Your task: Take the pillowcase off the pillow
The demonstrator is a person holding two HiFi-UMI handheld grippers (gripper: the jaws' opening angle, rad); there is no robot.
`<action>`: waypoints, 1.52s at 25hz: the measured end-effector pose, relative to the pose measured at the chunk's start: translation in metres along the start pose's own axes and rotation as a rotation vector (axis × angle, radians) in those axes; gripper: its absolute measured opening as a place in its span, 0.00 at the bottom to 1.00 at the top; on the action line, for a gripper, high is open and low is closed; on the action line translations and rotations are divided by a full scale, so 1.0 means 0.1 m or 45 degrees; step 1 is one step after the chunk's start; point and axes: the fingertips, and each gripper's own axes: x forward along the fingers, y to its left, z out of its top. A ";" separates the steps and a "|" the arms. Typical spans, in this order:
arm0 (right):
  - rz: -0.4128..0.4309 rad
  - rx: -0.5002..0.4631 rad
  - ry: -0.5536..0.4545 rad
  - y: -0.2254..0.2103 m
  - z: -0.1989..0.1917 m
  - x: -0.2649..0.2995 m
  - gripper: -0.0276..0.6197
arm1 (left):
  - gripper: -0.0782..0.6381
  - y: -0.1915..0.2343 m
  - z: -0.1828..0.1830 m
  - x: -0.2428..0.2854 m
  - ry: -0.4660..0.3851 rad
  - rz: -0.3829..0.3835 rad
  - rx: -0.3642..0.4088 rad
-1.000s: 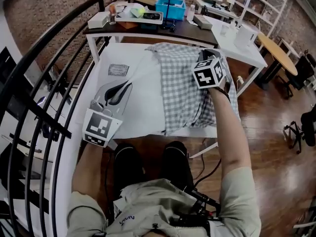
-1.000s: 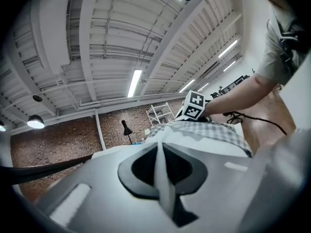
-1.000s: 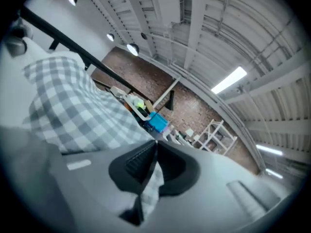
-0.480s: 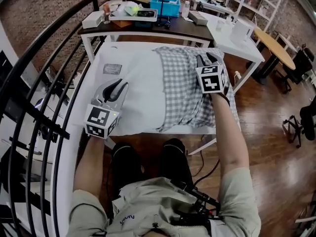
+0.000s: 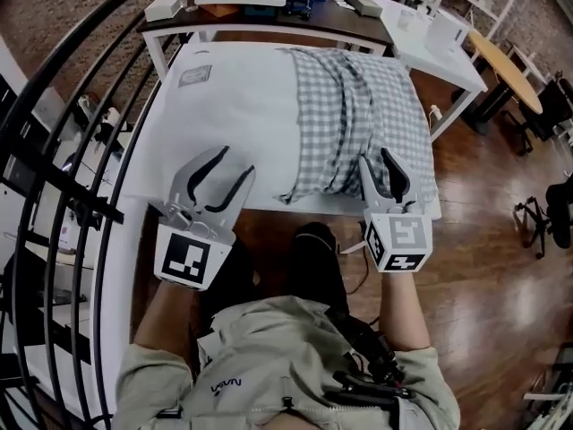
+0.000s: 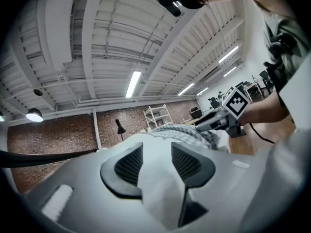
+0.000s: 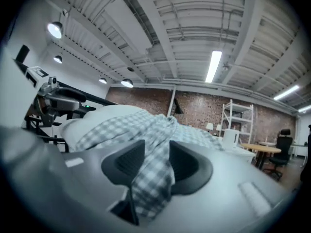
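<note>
A person seated at the near edge of a white tabletop [image 5: 333, 211] holds two grippers level over a half-dressed pillow [image 5: 233, 106]. The grey-and-white check pillowcase [image 5: 358, 115] covers only the pillow's right part, running from the tabletop's far edge to its near edge. It is bunched in long folds, w/ a crumpled hem down the middle and one corner drooping at the near edge. The left part of the pillow lies bare and white, w/ a small label [image 5: 194, 76] near the far left corner.

The L gripper [image 5: 237, 159] sits at the near edge, left of centre. Its jaws stand apart and have just been opening, w/ plain white pillow cloth between them and no grip on it. The R gripper [image 5: 376, 157] is at the near right corner. Its jaws are also apart and have just been opening. A fold of the check cloth lies loose between them, as the right gripper view shows.
</note>
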 end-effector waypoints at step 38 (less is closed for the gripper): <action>-0.219 -0.318 0.287 -0.14 -0.96 -0.10 0.08 | 0.15 0.24 -0.96 0.07 0.190 -0.020 -0.242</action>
